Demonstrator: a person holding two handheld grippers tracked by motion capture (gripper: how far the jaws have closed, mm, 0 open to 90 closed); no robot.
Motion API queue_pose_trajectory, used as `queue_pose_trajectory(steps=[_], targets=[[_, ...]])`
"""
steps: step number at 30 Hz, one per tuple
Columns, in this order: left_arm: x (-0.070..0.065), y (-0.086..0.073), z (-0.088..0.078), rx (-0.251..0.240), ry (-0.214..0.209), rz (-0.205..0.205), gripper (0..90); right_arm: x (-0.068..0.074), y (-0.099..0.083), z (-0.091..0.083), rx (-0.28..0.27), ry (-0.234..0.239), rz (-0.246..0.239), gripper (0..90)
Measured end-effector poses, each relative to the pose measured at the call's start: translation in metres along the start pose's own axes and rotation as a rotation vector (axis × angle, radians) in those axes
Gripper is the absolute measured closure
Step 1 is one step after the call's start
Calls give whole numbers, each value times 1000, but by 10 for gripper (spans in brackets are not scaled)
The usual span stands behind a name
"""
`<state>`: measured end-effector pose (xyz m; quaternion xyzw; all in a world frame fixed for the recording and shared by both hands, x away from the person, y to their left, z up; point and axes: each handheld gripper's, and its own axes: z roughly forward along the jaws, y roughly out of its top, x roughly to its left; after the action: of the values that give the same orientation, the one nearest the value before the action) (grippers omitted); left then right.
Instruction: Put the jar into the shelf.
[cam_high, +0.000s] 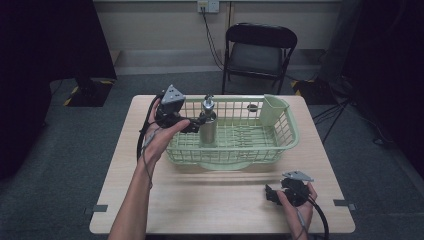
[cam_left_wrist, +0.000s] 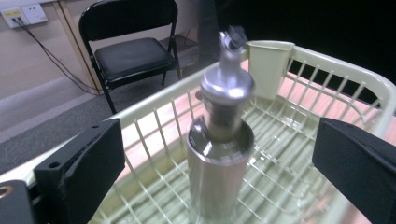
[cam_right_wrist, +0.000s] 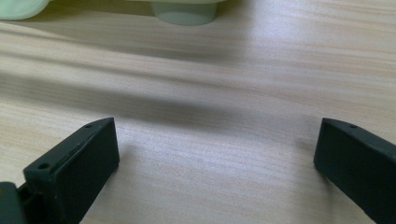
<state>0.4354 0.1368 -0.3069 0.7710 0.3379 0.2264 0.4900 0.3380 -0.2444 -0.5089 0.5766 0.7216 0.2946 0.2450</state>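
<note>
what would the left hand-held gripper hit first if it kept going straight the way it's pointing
Most likely the steel oil dispenser bottle standing upright in the green dish basket. It sits centred ahead of the open left hand-held gripper, whose jaws stand apart from it on either side, though the depth is hard to judge.

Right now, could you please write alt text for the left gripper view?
A steel oil bottle with a spout cap stands upright in a pale green plastic dish basket, between the open left claw's black jaws, untouched. A black folding chair stands behind.
</note>
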Motion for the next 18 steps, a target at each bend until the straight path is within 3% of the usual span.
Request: queue_pose_trajectory(steps=[7, 10, 11, 16, 18], targets=[[-19, -25, -27, -34, 17, -32, 14, 0, 0, 0, 0, 0, 0, 0], [-30, -39, -35, -22, 72, -17, 13, 0, 0, 0, 0, 0, 0, 0], [-34, -45, -38, -16, 93, -19, 15, 0, 0, 0, 0, 0, 0, 0], [-51, -76, -49, -28, 119, -58, 21, 0, 0, 0, 0, 0, 0, 0], [-58, -94, -51, -10, 98, -53, 21, 0, 0, 0, 0, 0, 0, 0]])
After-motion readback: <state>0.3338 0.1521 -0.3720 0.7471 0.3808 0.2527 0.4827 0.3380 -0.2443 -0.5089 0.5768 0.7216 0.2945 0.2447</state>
